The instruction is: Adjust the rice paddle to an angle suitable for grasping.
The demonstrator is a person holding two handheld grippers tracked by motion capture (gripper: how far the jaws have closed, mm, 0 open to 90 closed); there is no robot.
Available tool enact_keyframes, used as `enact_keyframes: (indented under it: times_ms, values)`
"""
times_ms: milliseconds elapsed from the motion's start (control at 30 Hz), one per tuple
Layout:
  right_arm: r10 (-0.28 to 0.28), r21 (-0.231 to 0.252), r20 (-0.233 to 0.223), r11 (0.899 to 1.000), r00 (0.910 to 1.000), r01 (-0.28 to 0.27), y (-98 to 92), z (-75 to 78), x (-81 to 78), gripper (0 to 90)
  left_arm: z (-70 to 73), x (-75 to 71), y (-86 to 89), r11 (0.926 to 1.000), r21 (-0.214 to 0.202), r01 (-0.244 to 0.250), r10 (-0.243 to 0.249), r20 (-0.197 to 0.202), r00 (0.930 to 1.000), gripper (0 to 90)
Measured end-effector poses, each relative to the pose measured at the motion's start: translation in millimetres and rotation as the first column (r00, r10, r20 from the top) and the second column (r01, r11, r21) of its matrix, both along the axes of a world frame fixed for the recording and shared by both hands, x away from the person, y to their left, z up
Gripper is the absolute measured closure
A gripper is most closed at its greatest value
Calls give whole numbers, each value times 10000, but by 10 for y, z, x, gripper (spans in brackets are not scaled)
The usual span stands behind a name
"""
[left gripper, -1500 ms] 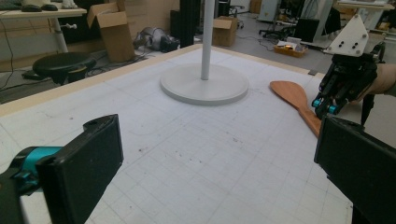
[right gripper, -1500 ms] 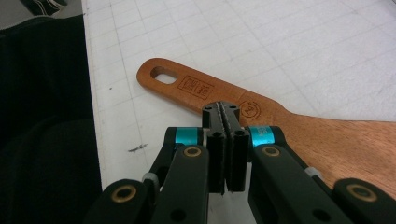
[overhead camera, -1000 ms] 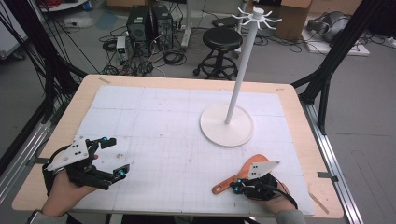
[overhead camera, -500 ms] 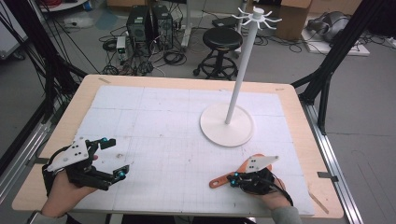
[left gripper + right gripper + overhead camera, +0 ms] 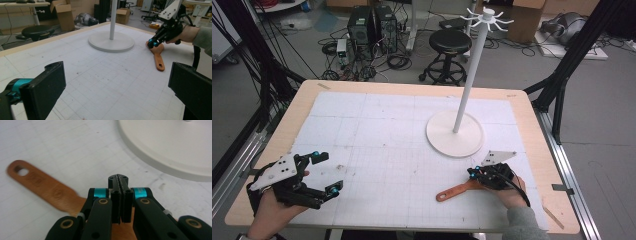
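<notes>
The right claw (image 5: 473, 173) has its jaws pressed together, and in the right gripper view (image 5: 119, 180) they sit over the broad end of the wooden spatula (image 5: 458, 191), whose blade runs beneath them; whether they actually pinch it cannot be told. Compared with a second ago, this hand sits closer to the white stand base (image 5: 455, 134) and a little higher on the counter (image 5: 402, 90), and the spatula lies differently: its holed handle now points toward the near-left, flat on the gridded mat, with its broad end under the claw. That suggests the tool is being dragged or turned into position, probably for hanging on the stand's hooks (image 5: 486, 15). The left claw (image 5: 323, 172) rests wide open at the near-left corner, holding nothing, about where it was a second ago.
</notes>
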State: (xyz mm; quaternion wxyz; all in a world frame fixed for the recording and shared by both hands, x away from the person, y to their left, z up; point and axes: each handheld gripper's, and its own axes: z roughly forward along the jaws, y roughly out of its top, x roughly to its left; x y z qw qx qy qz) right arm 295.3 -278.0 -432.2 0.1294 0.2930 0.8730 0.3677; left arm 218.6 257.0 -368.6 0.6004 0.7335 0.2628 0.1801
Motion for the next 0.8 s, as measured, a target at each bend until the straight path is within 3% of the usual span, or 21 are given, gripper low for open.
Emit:
enact_keyframes:
  times_ms: [133,367,500,800]
  values:
    - [-255,80,-88,9996,9996,256,-43,-43,117,892,-14,-37,-3,10000,66,-21,21,-26,10000,18]
    - [-449,-306,-64,9985,9990,446,-31,-78,212,892,-44,-50,35,9998,44,-174,175,-150,9997,17]
    - [-396,-573,-1,9976,9992,396,-37,-70,165,895,-48,-50,43,9997,55,-222,223,-156,9996,17]
    - [-646,-306,-170,9975,9978,641,-95,-84,25,896,-34,-34,2,9998,165,-131,133,-87,9999,17]
